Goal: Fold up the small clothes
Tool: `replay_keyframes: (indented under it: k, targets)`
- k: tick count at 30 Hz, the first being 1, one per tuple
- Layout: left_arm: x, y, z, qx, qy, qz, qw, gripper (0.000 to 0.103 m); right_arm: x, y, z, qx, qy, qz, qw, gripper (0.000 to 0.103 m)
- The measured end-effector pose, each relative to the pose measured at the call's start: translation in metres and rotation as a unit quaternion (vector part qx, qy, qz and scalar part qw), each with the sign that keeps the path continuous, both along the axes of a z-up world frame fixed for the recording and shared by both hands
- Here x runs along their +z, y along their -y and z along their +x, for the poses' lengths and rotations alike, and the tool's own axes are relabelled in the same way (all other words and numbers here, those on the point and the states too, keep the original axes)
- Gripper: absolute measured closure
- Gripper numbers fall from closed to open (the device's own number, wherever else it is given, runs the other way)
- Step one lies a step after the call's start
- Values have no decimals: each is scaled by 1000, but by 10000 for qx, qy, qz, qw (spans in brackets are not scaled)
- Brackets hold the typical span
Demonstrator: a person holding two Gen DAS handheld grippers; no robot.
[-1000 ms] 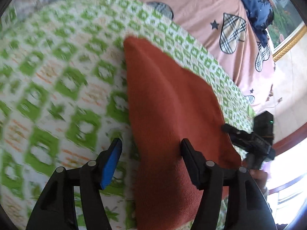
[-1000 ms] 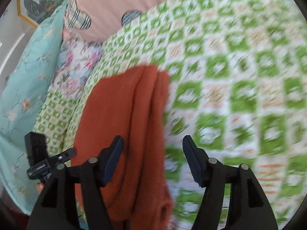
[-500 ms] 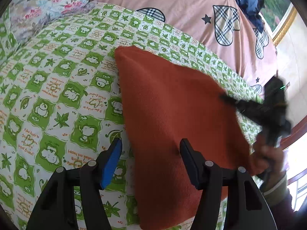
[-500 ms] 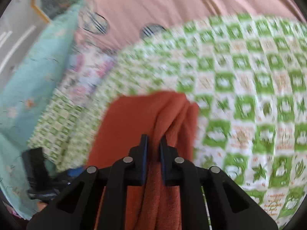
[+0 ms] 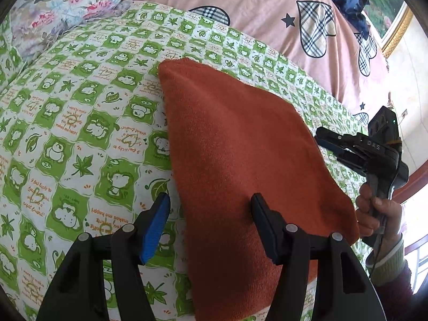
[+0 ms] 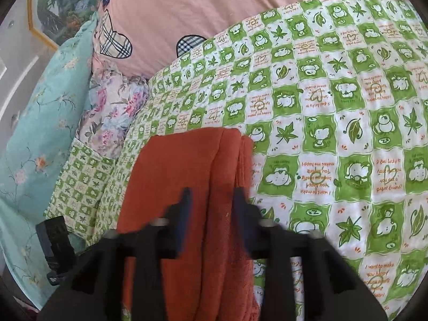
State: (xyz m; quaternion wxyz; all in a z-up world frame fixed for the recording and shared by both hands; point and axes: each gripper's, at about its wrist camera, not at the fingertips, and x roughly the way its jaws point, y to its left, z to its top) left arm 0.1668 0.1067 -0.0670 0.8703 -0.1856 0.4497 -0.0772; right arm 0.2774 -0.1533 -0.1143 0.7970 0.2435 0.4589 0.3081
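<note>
A folded rust-orange knit garment [image 5: 235, 155] lies on the green-and-white checked quilt [image 5: 80, 133]. My left gripper [image 5: 210, 224] is open above the garment's near left edge, and holds nothing. In the right wrist view the garment [image 6: 187, 176] shows its stacked folded edges on the right side. My right gripper [image 6: 211, 206] is open with its blurred fingers astride those folded layers. The right gripper also shows in the left wrist view [image 5: 337, 144], at the garment's right edge.
A pink duvet [image 5: 254, 8] with plaid hearts lies beyond the quilt. A floral pillow [image 5: 58, 5] sits at far left. In the right wrist view a teal floral pillow [image 6: 34, 133] lies left, and the left gripper's body [image 6: 53, 243] shows at lower left.
My right gripper was shut on the garment's folded edge half a second ago and has now opened. The garment has settled flatter on the quilt. My left gripper stayed open.
</note>
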Motion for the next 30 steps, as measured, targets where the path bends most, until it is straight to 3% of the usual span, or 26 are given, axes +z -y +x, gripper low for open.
replay_keyframes:
  k: [3,5,6,7,9,11,13,18,22,25,28,30]
  targets:
    - [3,1,-1,-6,30,-13,10000,41,-3,-9,-1,63,-23,-46,10000,55]
    - [4,2,-1,-28,42,11,10000,41,-7,-16,0,160,-80,-91,9998,71]
    - [4,2,-1,-43,36,34,10000,41,-7,-23,-1,196,-31,-299,9994,89]
    - [3,3,-1,-42,17,63,10000,41,-6,-27,0,229,-6,-411,9989,91]
    - [2,3,0,-40,-9,60,10000,41,6,-28,-2,302,150,-188,9993,92]
    - [3,3,0,-42,2,53,10000,41,41,-22,-12,458,776,460,9949,92]
    - [5,5,0,-61,25,127,9999,41,55,-19,-13,358,1054,334,9932,92]
    - [-8,11,7,-120,-154,329,9993,41,-1,-24,16,324,134,-275,9990,92]
    - [-18,10,8,-112,-248,369,9989,38,-31,-21,16,234,-127,-97,9996,92]
    - [-20,9,9,-102,-321,378,9987,37,-28,-16,13,84,-237,-104,9996,88]
    - [-3,10,-1,-92,-99,492,9987,42,-3,-7,-5,-158,34,-360,9992,87]
    - [12,10,-12,-181,161,402,9989,44,18,-3,-27,-166,302,-93,9994,87]
